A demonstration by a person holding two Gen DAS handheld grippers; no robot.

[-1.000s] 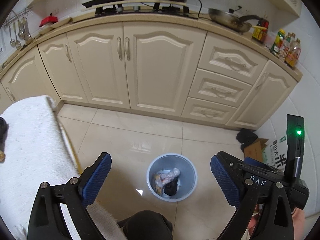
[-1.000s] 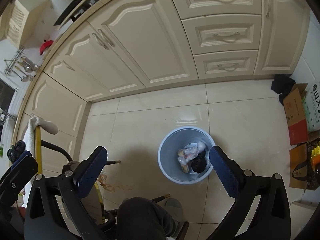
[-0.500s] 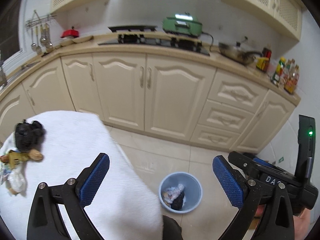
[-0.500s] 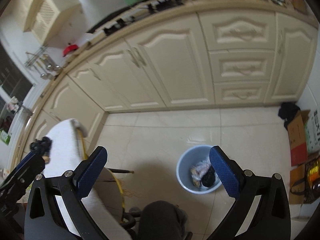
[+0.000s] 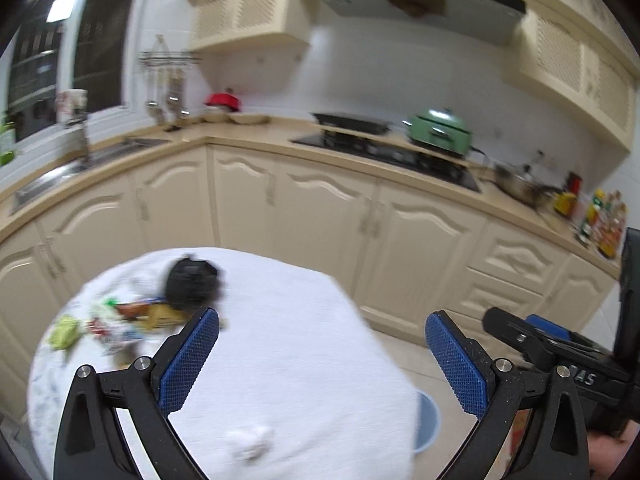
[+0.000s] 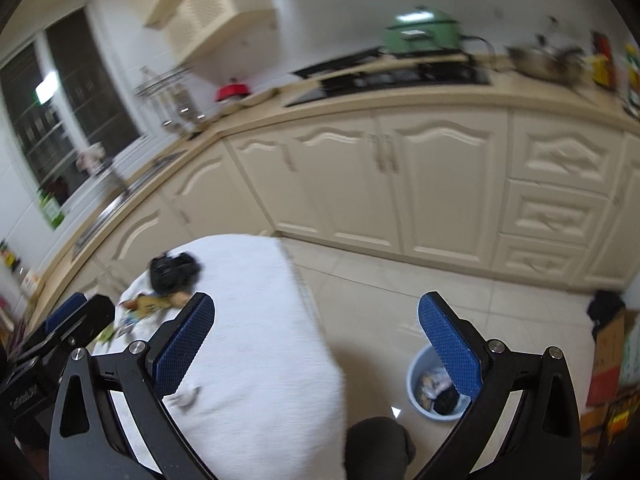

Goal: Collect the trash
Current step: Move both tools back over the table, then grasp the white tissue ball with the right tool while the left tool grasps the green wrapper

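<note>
Cream cabinets (image 5: 328,216) ran along the back wall under a tan worktop that carried a green pot (image 5: 438,130), a pan (image 5: 520,190) and a red pot (image 5: 224,101). In front of them stood the desk (image 5: 296,344), covered by a white cloth. The trash (image 5: 120,320) lay at the desk's far left: a blurred heap of coloured wrappers, with a black crumpled lump (image 5: 192,284) at its far edge and a small white scrap (image 5: 250,442) apart from it near the front. The blue bin (image 6: 434,384) sat on the tiled floor just right of the desk, holding wrappers and something black; from the left wrist only its rim showed past the cloth. A cardboard box (image 6: 608,360) stood by the right wall.

Half a second earlier both cameras pointed lower, the bin was in fuller view and the heap sat further left; since then the view had swung up and the desk filled more of it.

The left gripper (image 5: 320,352) was spread wide above the cloth, holding nothing. The right gripper (image 6: 316,340) was also spread and empty, over the desk's right edge.
</note>
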